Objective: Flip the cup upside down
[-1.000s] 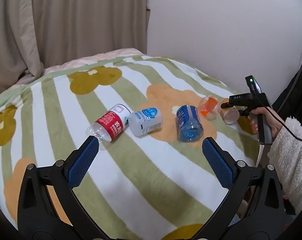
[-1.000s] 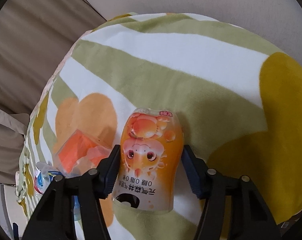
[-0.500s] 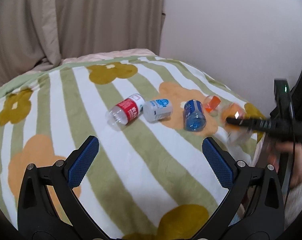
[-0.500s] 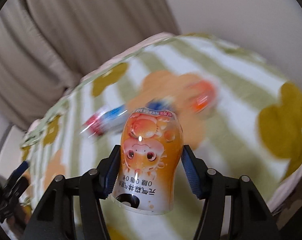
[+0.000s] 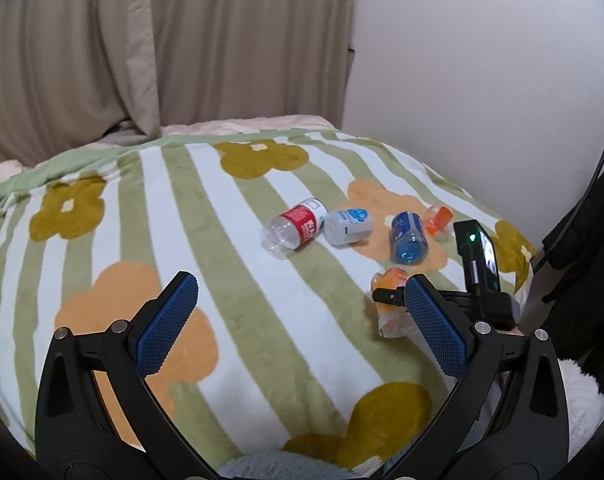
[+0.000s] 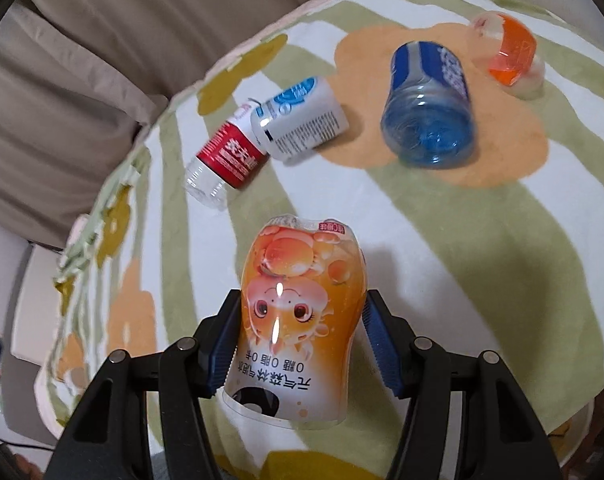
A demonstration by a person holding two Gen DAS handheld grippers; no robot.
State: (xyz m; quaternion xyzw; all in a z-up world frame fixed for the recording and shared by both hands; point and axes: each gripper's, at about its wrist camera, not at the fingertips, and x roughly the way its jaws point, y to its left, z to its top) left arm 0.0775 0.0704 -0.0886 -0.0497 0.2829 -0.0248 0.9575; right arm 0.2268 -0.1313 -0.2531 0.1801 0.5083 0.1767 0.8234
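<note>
My right gripper (image 6: 300, 338) is shut on an orange cartoon-print cup (image 6: 298, 316), held above the striped blanket with its closed end pointing away from the camera. In the left wrist view the cup (image 5: 390, 304) sits in the right gripper (image 5: 394, 298) at the right, close to the blanket. My left gripper (image 5: 302, 320) is open and empty, above the near part of the blanket.
On the green-and-white flowered blanket (image 5: 182, 208) lie a red-label cup (image 6: 226, 160), a white cup (image 6: 298, 118), a blue cup (image 6: 428, 108) and a small orange cup (image 6: 510, 56), all on their sides. Curtains and a white wall stand behind.
The right gripper has lifted the orange cup off the blanket, swung it away from the far right edge and brought it toward the near middle. The left gripper pulled back and up.
</note>
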